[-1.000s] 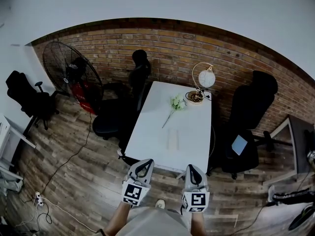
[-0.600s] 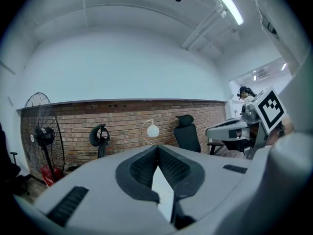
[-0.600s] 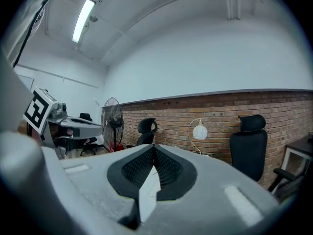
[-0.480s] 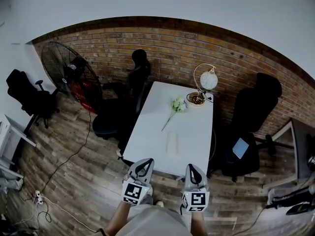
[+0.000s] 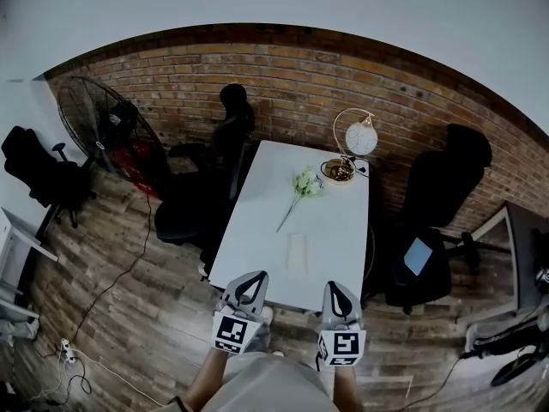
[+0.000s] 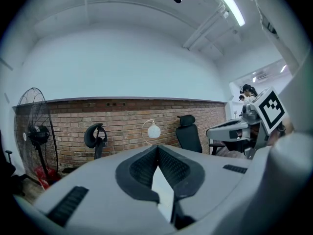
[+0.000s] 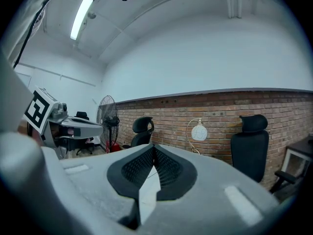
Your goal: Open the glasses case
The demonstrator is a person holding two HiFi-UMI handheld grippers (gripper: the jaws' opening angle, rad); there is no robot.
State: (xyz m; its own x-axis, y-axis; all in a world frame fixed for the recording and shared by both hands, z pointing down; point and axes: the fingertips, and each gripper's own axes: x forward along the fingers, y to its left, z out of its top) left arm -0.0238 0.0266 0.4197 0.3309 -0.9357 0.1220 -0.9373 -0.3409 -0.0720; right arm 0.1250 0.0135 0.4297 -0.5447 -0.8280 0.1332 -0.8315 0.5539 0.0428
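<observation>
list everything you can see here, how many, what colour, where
table: one, white, centre, far end at the brick wall
glasses case: one, pale, lying on the table's near half
flower: one, white with green stem, on the table's far half
lamp: one, gold with white globe, table's far right corner
office chairs: three, black, one each side of the table, one far left
fan: one, black with red base, on the floor at left
power strip: one, white, floor at lower left
brick wall: one, red-brown, behind the table
left gripper: one, grey, jaws together, empty, at the table's near edge
right gripper: one, grey, jaws together, empty, beside it
</observation>
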